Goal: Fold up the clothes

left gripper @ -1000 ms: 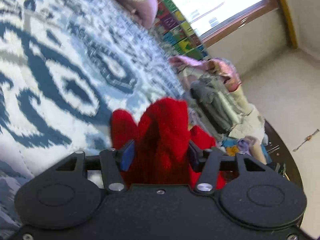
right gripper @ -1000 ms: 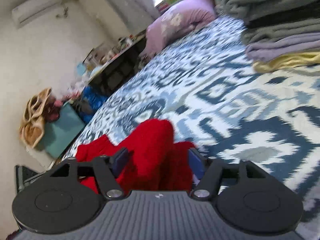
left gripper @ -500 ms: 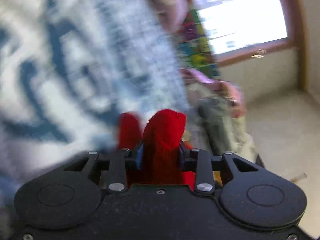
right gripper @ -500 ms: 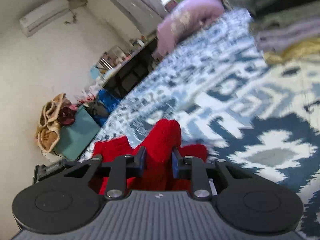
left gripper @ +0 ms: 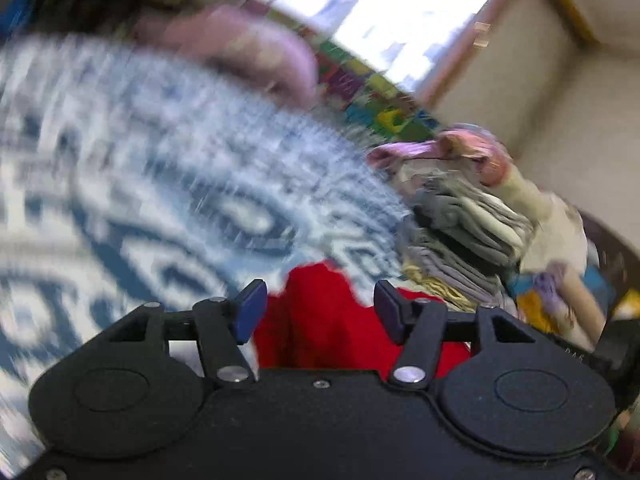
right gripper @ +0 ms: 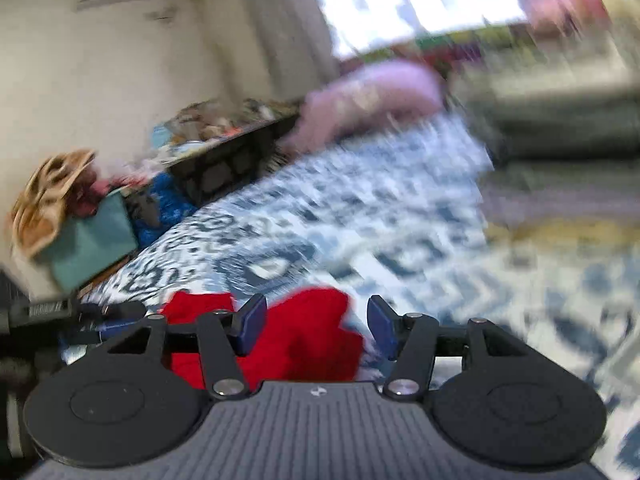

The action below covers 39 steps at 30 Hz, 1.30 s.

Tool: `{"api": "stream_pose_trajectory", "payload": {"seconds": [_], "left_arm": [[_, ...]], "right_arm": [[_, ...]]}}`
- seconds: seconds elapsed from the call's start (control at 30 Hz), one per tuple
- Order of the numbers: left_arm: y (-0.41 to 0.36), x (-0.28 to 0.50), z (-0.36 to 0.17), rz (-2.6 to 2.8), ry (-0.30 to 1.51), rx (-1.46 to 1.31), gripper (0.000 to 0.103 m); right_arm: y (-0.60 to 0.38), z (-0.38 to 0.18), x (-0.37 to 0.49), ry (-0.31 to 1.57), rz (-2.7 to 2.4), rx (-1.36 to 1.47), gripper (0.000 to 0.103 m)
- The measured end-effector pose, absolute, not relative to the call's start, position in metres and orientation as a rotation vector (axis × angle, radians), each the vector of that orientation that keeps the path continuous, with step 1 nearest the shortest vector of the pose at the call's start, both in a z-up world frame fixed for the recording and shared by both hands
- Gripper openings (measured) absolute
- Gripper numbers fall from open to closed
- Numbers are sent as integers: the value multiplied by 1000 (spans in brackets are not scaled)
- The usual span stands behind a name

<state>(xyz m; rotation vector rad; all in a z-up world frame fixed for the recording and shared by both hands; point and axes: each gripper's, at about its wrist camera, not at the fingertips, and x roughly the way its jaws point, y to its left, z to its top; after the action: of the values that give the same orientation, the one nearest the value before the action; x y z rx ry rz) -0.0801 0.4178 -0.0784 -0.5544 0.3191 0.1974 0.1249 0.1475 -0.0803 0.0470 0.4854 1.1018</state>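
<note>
A red knitted garment (left gripper: 320, 316) lies bunched on the blue-and-white patterned bedspread (left gripper: 160, 184). My left gripper (left gripper: 320, 312) is open, its jaws wide apart on either side of a raised fold of the red cloth, not pinching it. In the right wrist view the same red garment (right gripper: 308, 332) sits between the jaws of my right gripper (right gripper: 314, 326), which is also open. The other gripper (right gripper: 100, 320) shows at the left edge of that view. Both views are blurred by motion.
A stack of folded grey, lilac and yellow clothes (left gripper: 460, 240) stands on the bed to the right; it also shows in the right wrist view (right gripper: 560, 152). A pink pillow (left gripper: 248, 52) lies at the far end. A teal box (right gripper: 88, 240) and cluttered dark table (right gripper: 224, 152) stand beside the bed.
Both grippers were shut on folds of the red garment half a second ago; both have now opened and let go. The cameras have swung upward, with heavy blur.
</note>
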Motion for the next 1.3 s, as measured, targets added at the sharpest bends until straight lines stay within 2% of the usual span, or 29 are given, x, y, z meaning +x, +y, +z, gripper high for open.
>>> {"api": "stream_pose_trajectory", "payload": {"seconds": [0.13, 0.33, 0.5, 0.7, 0.83, 0.93, 1.0, 1.07, 1.1, 1.3], "left_arm": [[395, -62, -84, 110, 319, -356, 59], [389, -34, -119, 100, 434, -202, 59], [368, -30, -132, 104, 453, -40, 61], [369, -26, -137, 117, 472, -30, 61], [369, -34, -128, 127, 445, -50, 62], [361, -63, -103, 91, 376, -74, 62], [351, -74, -95, 57, 385, -37, 61], [343, -75, -101, 40, 420, -12, 53], [341, -75, -107, 31, 438, -13, 53], [343, -64, -125, 55, 500, -6, 55]], "right_arm": [[172, -80, 101, 405, 1178, -152, 59], [180, -112, 113, 474, 1207, -115, 63], [179, -136, 115, 491, 1221, -90, 65], [187, -144, 122, 536, 1228, -100, 67], [184, -132, 113, 502, 1198, -132, 68], [167, -115, 93, 411, 1161, -131, 64], [157, -107, 75, 347, 1166, -163, 58], [154, -109, 64, 332, 1177, -186, 49], [153, -110, 59, 329, 1183, -197, 46], [161, -130, 60, 393, 1176, -217, 48]]}}
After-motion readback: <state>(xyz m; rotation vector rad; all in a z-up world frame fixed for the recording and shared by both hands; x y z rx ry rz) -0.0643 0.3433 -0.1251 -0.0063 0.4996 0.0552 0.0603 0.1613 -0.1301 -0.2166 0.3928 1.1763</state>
